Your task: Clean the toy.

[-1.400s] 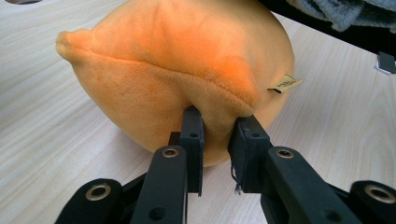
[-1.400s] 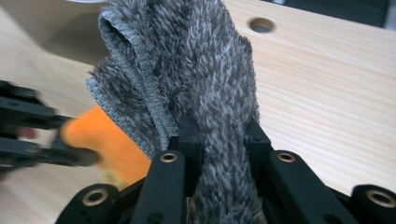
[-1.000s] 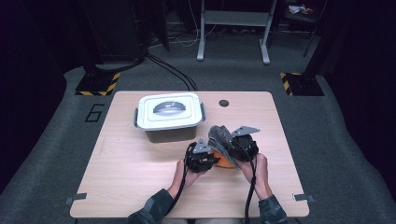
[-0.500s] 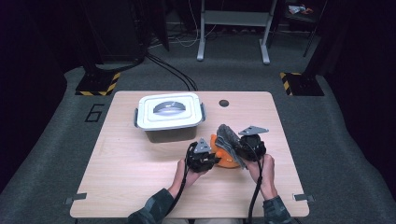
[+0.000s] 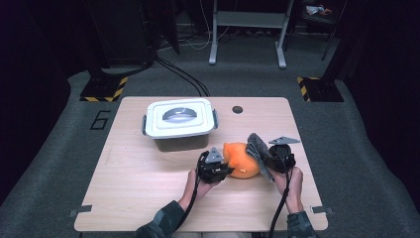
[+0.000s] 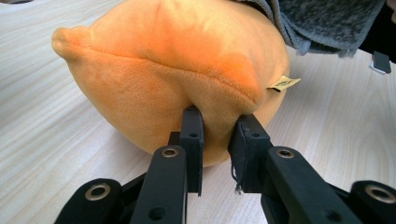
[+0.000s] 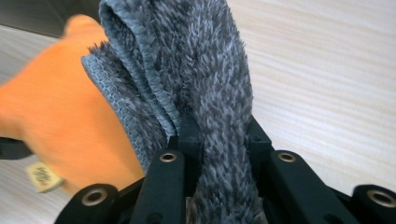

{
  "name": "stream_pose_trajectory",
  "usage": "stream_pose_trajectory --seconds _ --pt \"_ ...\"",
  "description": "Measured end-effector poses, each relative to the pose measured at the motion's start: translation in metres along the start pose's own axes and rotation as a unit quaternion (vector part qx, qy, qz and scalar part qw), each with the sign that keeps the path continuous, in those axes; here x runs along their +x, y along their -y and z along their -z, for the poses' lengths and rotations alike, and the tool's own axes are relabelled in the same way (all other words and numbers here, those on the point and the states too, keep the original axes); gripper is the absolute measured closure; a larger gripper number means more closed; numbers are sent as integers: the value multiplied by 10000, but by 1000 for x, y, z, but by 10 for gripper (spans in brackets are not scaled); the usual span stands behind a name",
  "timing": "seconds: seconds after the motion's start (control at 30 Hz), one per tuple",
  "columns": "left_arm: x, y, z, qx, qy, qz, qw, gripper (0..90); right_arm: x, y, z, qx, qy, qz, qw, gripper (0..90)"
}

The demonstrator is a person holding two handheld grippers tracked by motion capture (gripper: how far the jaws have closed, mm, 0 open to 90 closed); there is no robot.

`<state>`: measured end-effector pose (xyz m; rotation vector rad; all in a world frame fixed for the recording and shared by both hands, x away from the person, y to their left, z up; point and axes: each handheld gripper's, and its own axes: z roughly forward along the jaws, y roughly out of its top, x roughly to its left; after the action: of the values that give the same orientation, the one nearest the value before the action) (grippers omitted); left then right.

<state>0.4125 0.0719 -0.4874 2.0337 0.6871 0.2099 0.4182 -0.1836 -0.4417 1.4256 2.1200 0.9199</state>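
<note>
Orange plush, a rounded soft toy (image 5: 241, 159), lies on the pale wood tabletop (image 5: 129, 183) toward its right half, between the two tools. The left tool (image 5: 224, 170) is clamped on a fold of the toy's fabric at its near side; in the left gripper view (image 6: 212, 140) the plush bulges between the two black jaws, and a small yellow label (image 6: 285, 83) sticks out of the seam. The right tool (image 5: 266, 161) is closed on a grey fleecy cloth (image 5: 258, 151), which stands up between its jaws and leans against the toy's right side; in the right gripper view (image 7: 219, 140) the cloth (image 7: 196, 70) is folded in several layers with a stitched hem, the orange toy (image 7: 51, 116) just behind it.

The tabletop is bare light wood grain with a small dark round hole (image 5: 237, 109) near its far edge. A lidded plastic box (image 5: 179, 123), white lid with grey handle, sits left of centre at the back, well apart from the toy. Around the table lies grey carpet marked with a "6" (image 5: 100, 119), black cables (image 5: 183, 74), yellow-black striped bases (image 5: 105, 89) and a metal stand (image 5: 247, 29) in a dark room.
</note>
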Motion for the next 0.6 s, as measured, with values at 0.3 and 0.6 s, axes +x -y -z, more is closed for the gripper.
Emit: stream_pose_trajectory --seconds 0.3,0.6 --pt "2 3 1 3 -11 25 10000 762 -20 20 -27 473 40 -373 9982 746" --pt "5 5 2 -3 7 90 10000 761 -24 34 -46 704 -72 -460 9964 746"
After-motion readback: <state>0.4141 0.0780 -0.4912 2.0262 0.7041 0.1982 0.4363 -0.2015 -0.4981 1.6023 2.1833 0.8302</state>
